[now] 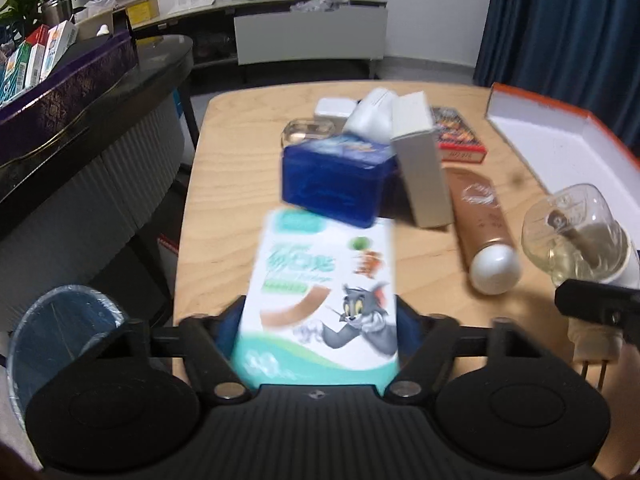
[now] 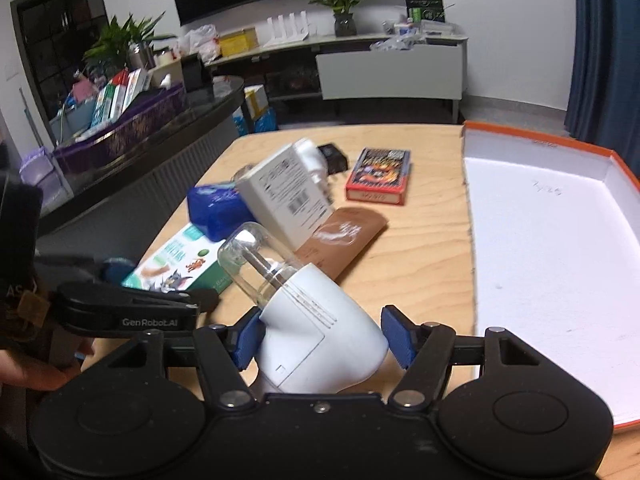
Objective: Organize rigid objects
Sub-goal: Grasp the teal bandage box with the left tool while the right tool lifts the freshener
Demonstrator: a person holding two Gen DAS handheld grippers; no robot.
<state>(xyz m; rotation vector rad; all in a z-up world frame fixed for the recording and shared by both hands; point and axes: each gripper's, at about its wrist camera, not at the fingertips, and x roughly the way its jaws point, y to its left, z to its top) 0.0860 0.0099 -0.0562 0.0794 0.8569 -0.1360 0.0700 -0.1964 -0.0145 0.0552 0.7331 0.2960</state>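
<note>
My left gripper [image 1: 320, 320] is shut on a white and green cartoon bandage box [image 1: 320, 292], held just above the wooden table [image 1: 224, 184]; the box also shows in the right wrist view [image 2: 176, 264]. My right gripper [image 2: 320, 340] holds a white device with a clear glass dome [image 2: 316, 332]; its left pad touches it, a small gap shows at the right pad. This device appears at the right of the left wrist view [image 1: 580, 236]. A pile lies mid-table: blue box [image 1: 336, 180], white carton [image 1: 424, 168], brown tube [image 1: 480, 216], red card box [image 1: 460, 136].
An open white tray with an orange rim [image 2: 540, 240] lies on the table's right side. A dark counter with a purple box of cartons [image 1: 68, 92] stands at left. A bin with a blue liner [image 1: 60, 340] is beside the table's left corner.
</note>
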